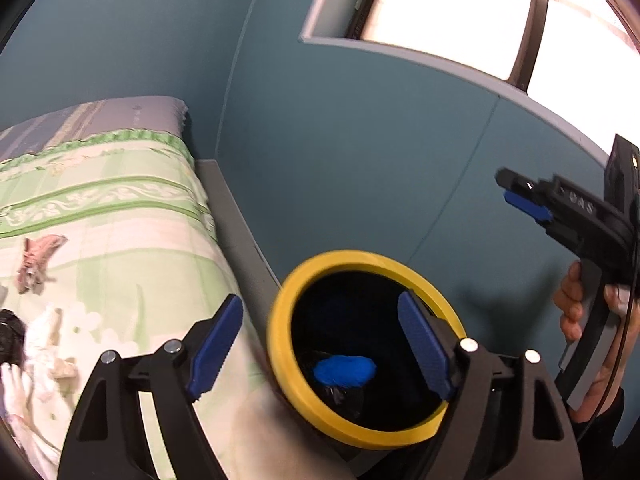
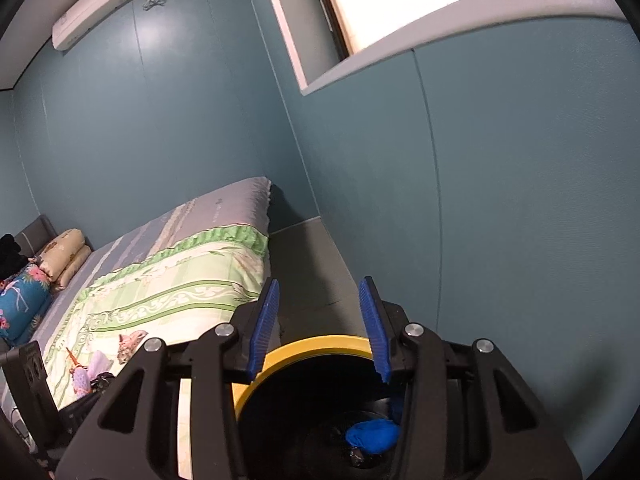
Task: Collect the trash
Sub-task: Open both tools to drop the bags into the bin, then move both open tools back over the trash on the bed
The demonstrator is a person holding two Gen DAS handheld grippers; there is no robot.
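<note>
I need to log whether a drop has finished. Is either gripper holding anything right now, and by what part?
Nothing is held. The left gripper and right gripper both stand open and empty above the yellow-rimmed bin, where a blue wad lies inside.

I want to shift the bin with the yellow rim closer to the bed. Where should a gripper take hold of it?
Grip the yellow rim of the bin, coming from above with one finger inside the mouth and one outside. The rim is a thin raised ring around an open top, probably narrow enough to pinch. The side nearest the left gripper is unobstructed.
</note>
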